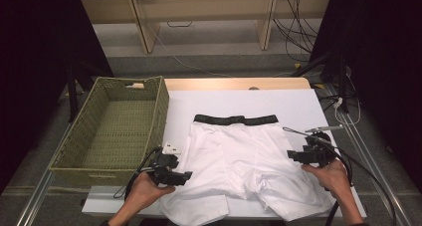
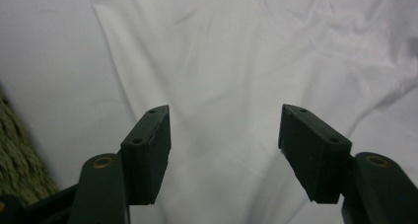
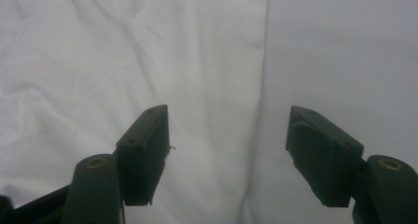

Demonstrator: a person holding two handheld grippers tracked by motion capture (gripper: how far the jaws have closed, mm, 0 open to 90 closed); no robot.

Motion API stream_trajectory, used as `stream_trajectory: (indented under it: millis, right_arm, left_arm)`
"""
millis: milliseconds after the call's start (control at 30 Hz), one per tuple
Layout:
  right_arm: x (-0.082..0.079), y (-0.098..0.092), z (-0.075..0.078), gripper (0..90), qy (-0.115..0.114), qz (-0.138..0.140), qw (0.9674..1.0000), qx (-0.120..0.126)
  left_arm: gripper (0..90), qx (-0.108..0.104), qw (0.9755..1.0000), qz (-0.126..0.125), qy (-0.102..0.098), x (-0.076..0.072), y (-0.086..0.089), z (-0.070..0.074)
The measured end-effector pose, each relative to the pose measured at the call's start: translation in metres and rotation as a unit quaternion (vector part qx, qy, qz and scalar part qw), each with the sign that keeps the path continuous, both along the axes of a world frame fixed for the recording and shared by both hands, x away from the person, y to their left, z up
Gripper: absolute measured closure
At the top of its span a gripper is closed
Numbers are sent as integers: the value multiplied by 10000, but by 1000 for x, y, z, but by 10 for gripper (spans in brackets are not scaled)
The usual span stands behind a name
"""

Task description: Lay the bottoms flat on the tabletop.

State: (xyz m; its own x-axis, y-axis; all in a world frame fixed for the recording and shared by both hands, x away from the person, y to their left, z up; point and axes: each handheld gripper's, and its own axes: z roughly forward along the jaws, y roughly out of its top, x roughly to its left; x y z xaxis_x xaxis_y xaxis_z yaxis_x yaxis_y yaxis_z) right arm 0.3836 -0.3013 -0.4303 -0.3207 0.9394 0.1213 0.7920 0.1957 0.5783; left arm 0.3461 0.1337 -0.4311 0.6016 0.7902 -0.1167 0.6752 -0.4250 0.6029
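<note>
A pair of white shorts (image 1: 239,161) with a dark waistband (image 1: 235,119) is lying flat in the lower middle of the high view, waistband toward the far edge and the two legs pointing at the person. It is resting on a white table (image 1: 298,104), just right of a woven basket (image 1: 117,129) that is sitting in the left half of the frame with nothing visible inside it.

As a judgement, the spreading looks done: the cloth is lying smooth apart from light wrinkles near the legs. No fold is showing yet, and the garment is not in the basket, so folding and putting it away appear to be what is left.

The left gripper (image 1: 175,175) is hovering at the lower left, over the outer edge of the left leg. In the left gripper view its jaws are standing well apart, white cloth lying below the gap but nothing pinched between the pads. The right gripper (image 1: 304,156) is sitting at the right of the frame, over the right side seam. In the right gripper view its jaws are likewise spread wide, straddling the hem line (image 3: 260,110) where cloth meets table, gripping nothing.
</note>
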Motion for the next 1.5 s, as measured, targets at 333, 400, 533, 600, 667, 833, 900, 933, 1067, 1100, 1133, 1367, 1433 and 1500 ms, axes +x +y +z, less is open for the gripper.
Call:
stream_trajectory:
  millis: [333, 400, 533, 600, 667, 833, 900, 933, 1067, 1100, 1133, 1367, 1433, 1500]
  right_arm:
    - [40, 10, 5, 272, -35, 46, 10000, 29]
    - [48, 11, 5, 280, -33, 50, 10000, 62]
    - [64, 13, 3, 306, -18, 69, 9999, 108]
    - [71, 15, 1, 327, 43, 80, 9999, 99]
    - [78, 17, 0, 337, 93, 98, 9999, 63]
    - [90, 22, -3, 364, 234, 94, 9997, 74]
    - [94, 24, -5, 370, 294, 95, 9995, 25]
    - [95, 25, -6, 372, 316, 98, 9995, 11]
    - [99, 26, -10, 387, 362, 103, 9993, -18]
    - [100, 27, -10, 389, 392, 97, 9992, -17]
    - [101, 27, -11, 393, 397, 93, 9992, -29]
    - [105, 29, -16, 407, 499, 51, 9987, -88]
    - [107, 28, -17, 415, 508, 20, 9987, -87]
    - [109, 27, -18, 425, 519, -11, 9986, -110]
  left_arm:
    - [270, -264, 9982, 542, -37, 52, -21, 8]
    - [270, -234, 9973, 689, -45, 64, -22, 6]
    - [270, -271, 9953, 927, 103, 90, -23, -1]
    - [271, -276, 9940, 1044, 193, 102, -23, -4]
    - [271, -252, 9932, 1107, 264, 112, -23, -6]
    - [276, -180, 9896, 1368, 404, 134, -23, -12]
    - [283, -162, 9877, 1459, 538, 143, -22, -16]
    - [286, -146, 9869, 1495, 581, 146, -22, -18]
    - [331, -63, 9850, 1588, 672, 158, -22, -24]
    - [342, -64, 9844, 1612, 706, 161, -22, -26]
    - [352, -107, 9836, 1624, 770, 164, -21, -28]
    - [447, -255, 9812, 1651, 966, 175, -24, -35]
    - [486, -261, 9814, 1607, 1020, 176, -26, -37]
    - [552, -194, 9818, 1621, 974, 176, -28, -39]
